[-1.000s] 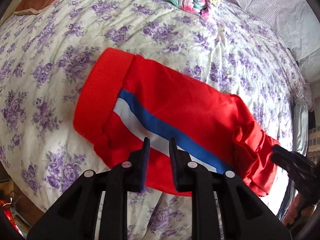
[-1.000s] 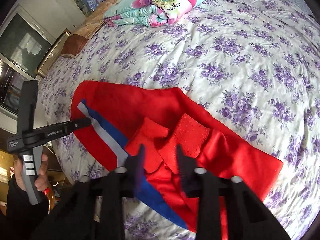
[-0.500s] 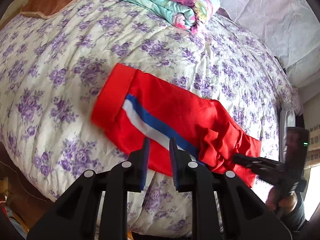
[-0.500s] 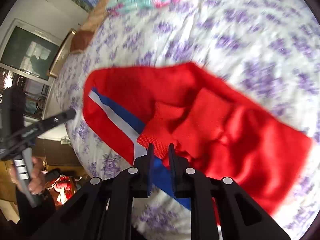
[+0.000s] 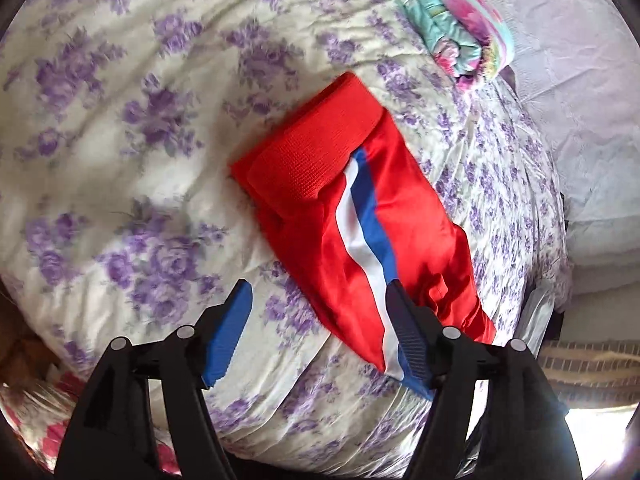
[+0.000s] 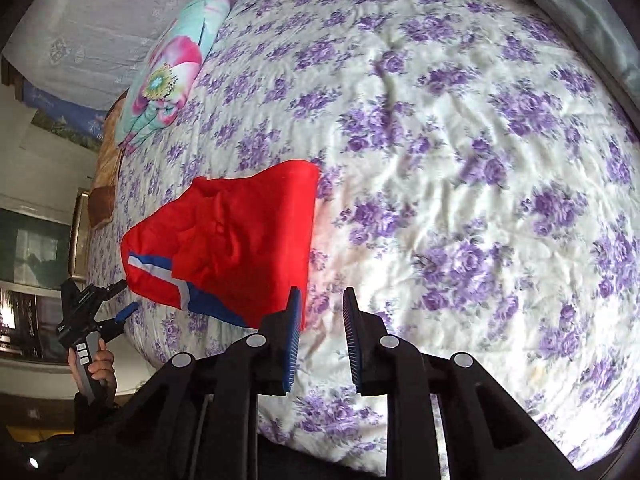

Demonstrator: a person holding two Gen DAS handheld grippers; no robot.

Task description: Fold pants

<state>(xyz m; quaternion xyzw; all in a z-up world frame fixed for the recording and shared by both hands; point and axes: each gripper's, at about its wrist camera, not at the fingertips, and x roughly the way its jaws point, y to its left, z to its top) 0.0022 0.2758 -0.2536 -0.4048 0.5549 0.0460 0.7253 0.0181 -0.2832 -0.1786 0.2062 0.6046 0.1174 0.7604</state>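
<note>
Folded into a compact bundle, the red pants (image 5: 352, 208) lie on the bed's floral quilt (image 5: 120, 160) near the quilt's front edge, with the ribbed waistband (image 5: 316, 148) turned toward the far side and a white and blue side stripe (image 5: 360, 232) running along the top layer toward the camera. In the right wrist view the same pants (image 6: 240, 240) appear as a rumpled red shape, the stripe showing at its lower left corner.

The left tongs (image 5: 320, 332) hang over the near end of the bundle with their jaws opening wide; one blue-padded finger stands over bare quilt, the other over the striped edge of the cloth, and neither pad presses on it. In the right wrist view these tongs (image 6: 120, 300) show at the far left, held by a person's hand (image 6: 100, 368) in a dark sleeve.

The right tongs (image 6: 320, 320) are just beside the pants' right edge, their jaws parting by a narrow gap, with only quilt visible between the pads and nothing held.

Farther back on the bed lies a folded blanket (image 5: 452, 20) in turquoise and pink, and beyond it a pale lace-patterned cloth (image 6: 100, 20).
</note>
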